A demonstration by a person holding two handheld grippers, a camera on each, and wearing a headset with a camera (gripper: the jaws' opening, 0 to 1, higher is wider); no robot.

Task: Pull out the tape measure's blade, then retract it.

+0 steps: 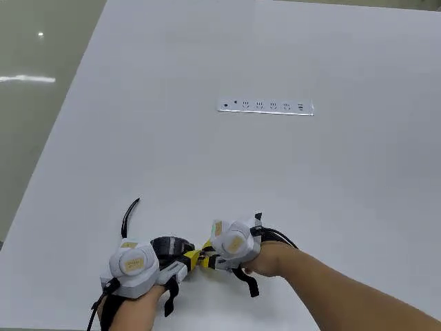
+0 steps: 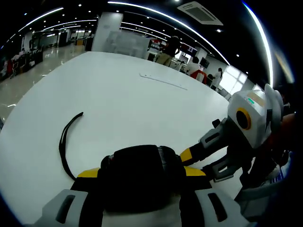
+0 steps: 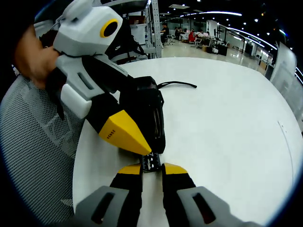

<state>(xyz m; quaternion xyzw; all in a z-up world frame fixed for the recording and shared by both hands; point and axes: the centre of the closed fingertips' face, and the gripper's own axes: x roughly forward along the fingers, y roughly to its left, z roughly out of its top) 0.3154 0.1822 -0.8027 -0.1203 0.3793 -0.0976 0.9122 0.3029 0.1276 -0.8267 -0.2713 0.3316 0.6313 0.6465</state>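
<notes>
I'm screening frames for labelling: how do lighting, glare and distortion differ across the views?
Head view: even, soft light on the white table, glare streak on the floor at left. Left gripper view: heavy fisheye bending, the tape measure close, dark, its detail lost. Right gripper view: fisheye too, yet the blade tip between the jaws reads sharp.

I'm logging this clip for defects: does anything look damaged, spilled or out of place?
Nothing stands out. The left tool clamps the black tape measure, the right tool pinches its blade tip, its thin black strap trails loose on the white table, and the white power strip lies flat beyond.
</notes>
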